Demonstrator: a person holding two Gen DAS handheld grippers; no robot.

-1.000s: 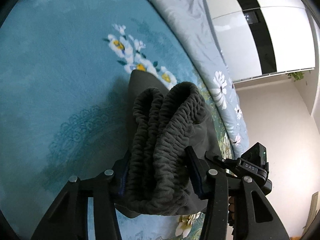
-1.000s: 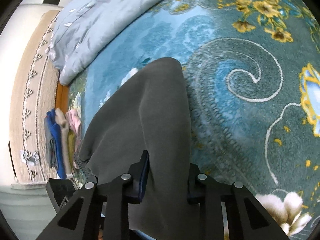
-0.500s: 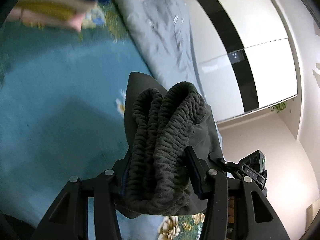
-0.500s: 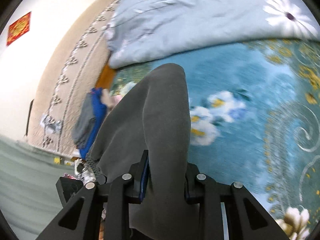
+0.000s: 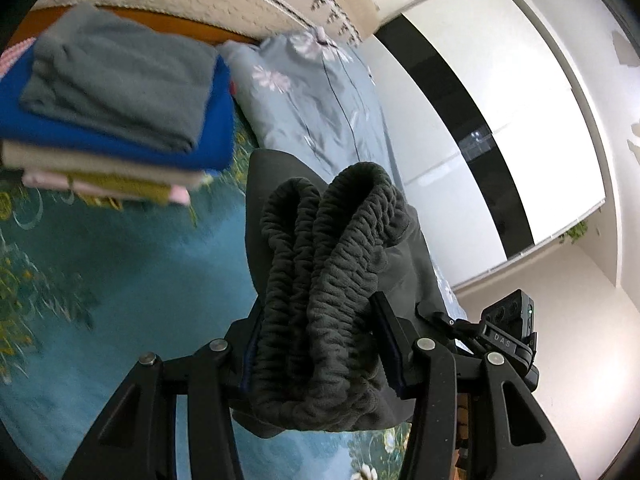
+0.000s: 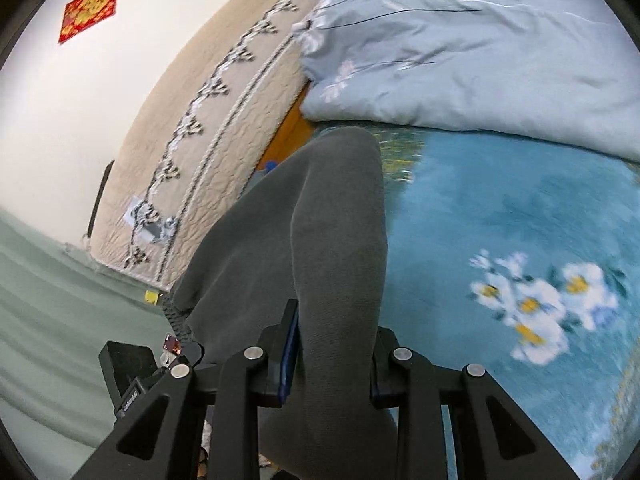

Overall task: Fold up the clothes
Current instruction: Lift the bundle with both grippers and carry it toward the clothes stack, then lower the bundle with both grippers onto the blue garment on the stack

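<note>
The surface is a bed covered by a teal floral blanket (image 5: 120, 264), with white-and-yellow flowers printed on it at 3 o'clock in the right wrist view; a pale blue-grey duvet (image 6: 460, 52) lies bunched along its far side, from 12 to 2 o'clock in that view; a beige quilted headboard (image 6: 224, 128) with a dark triangle trim runs behind it, a red paper decoration (image 6: 89, 7) hangs on the white wall at 10 o'clock, and white wardrobe doors with a black stripe (image 5: 480, 128) fill the left wrist view from 1 to 3 o'clock.

Compared with half a second ago, both cameras have swung up toward the headboard; the stack of folded clothes (image 5: 116, 104), then a blurred sliver at the top edge, now fills 10 to 11 o'clock of the left wrist view, a grey piece on top of blue, cream, yellow and pink layers; the grips on the garment look unchanged.

The dark grey trousers (image 5: 332, 264) hang lifted above the blanket, spanning both tools; the left hand-held gripper (image 5: 320, 344) is clenched on the bunched elastic waistband; the right hand-held gripper (image 6: 332, 356) is clamped on a smooth fold of the same trousers (image 6: 320, 216); no containers are in sight.
</note>
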